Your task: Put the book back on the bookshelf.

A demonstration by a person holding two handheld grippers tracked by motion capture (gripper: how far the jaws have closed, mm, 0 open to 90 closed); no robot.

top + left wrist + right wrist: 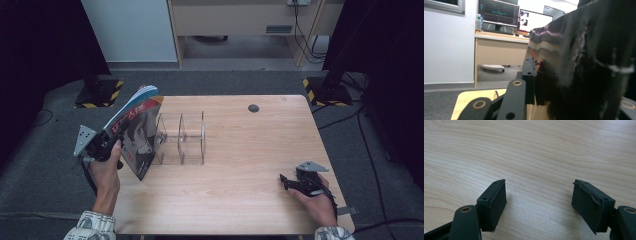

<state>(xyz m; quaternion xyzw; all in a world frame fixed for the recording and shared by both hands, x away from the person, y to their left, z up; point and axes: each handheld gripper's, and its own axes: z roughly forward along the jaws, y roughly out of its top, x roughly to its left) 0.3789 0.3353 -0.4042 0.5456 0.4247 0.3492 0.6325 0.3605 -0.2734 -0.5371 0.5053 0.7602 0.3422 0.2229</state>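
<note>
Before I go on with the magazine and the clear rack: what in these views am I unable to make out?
- Left gripper: in the high view the magazine covers the jaw tips.
- Magazine cover: in the left gripper view too close, dark and blurred; its right jaw is hidden behind it.
- Clear file rack: its left slot is hidden behind the magazine in the high view.
- Right gripper: jaws open over bare table.

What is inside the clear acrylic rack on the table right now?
The clear rack shows bare slots between its dividers, table wood visible through them. The magazine, held tilted in the left tongs, covers the rack's leftmost end, so that part cannot be judged.
</note>
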